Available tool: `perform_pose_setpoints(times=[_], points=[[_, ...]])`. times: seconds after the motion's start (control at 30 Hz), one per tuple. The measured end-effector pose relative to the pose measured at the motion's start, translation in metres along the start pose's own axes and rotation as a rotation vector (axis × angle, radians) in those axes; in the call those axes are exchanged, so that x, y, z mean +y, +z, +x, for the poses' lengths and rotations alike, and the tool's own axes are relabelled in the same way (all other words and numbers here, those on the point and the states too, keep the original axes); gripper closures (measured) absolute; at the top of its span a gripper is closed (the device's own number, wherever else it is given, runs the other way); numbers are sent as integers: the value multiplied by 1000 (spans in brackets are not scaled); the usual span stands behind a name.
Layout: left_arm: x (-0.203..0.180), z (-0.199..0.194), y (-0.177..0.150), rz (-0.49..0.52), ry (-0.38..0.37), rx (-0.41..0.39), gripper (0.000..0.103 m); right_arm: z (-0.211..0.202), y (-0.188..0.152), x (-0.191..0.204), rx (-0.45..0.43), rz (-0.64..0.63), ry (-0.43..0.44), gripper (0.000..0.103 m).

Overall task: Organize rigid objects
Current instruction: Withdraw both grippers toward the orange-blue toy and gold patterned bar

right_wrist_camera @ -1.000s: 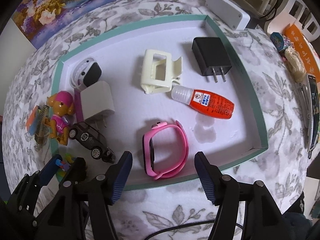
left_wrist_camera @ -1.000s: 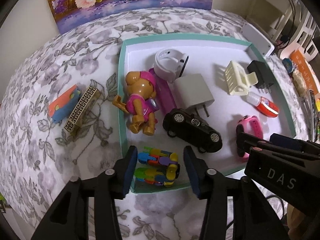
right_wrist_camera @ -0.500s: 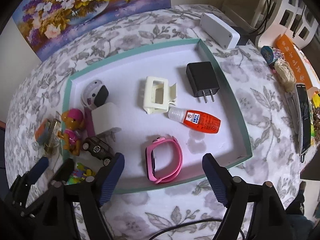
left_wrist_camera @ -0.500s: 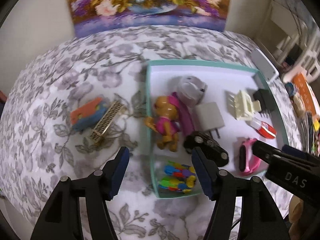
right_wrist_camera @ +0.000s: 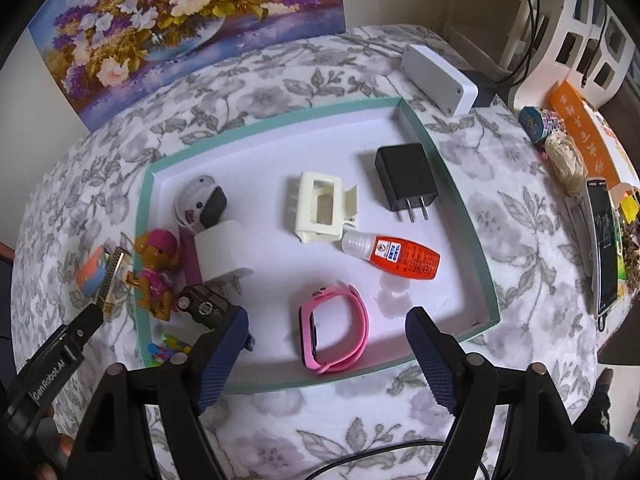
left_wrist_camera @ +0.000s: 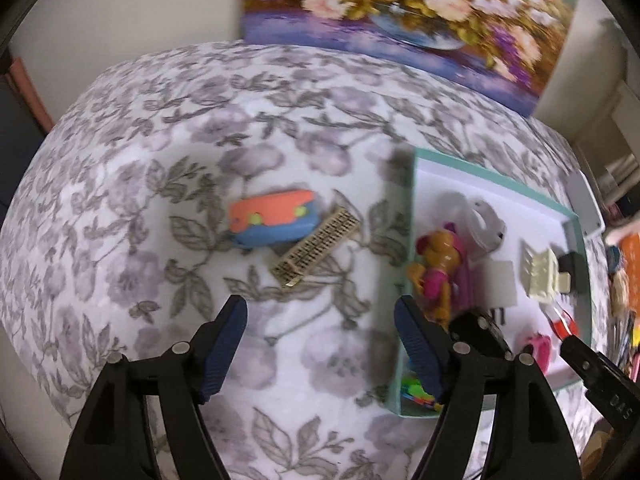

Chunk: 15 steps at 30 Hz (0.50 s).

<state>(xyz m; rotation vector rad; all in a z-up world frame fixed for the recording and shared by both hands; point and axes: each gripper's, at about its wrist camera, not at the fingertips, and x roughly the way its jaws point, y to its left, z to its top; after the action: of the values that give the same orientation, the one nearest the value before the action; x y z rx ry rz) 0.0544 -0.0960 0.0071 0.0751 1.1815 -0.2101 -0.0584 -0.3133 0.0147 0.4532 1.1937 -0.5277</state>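
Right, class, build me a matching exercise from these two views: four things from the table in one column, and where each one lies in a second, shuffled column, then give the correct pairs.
Things
1. pink watch
2. black charger
3. orange and blue toy
4. white box

Places
A. on the cloth, left of the tray, beside the patterned bar
B. on the cloth, beyond the tray's far right corner
C. in the tray, by its near wall
D. in the tray, by its right wall

Pairs: 1-C, 2-D, 3-A, 4-B
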Motion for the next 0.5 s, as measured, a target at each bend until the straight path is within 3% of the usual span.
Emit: perform_pose_setpoints(times=[0.07,0.17,0.27,0.5], points=[[5,0,2,-10,31,-11,9,-1,0,1,-11,-4,-2,18],[14,-2,4,-28,73,-32,9,0,1,3,-10,-12,-16,17],[24,-3,7,-57,109,-49,8,3,-1,7,-8,-29,-35,0],[48,0,10,-133,116,-41,8,4,-3,19,-17,-77,-41,0]])
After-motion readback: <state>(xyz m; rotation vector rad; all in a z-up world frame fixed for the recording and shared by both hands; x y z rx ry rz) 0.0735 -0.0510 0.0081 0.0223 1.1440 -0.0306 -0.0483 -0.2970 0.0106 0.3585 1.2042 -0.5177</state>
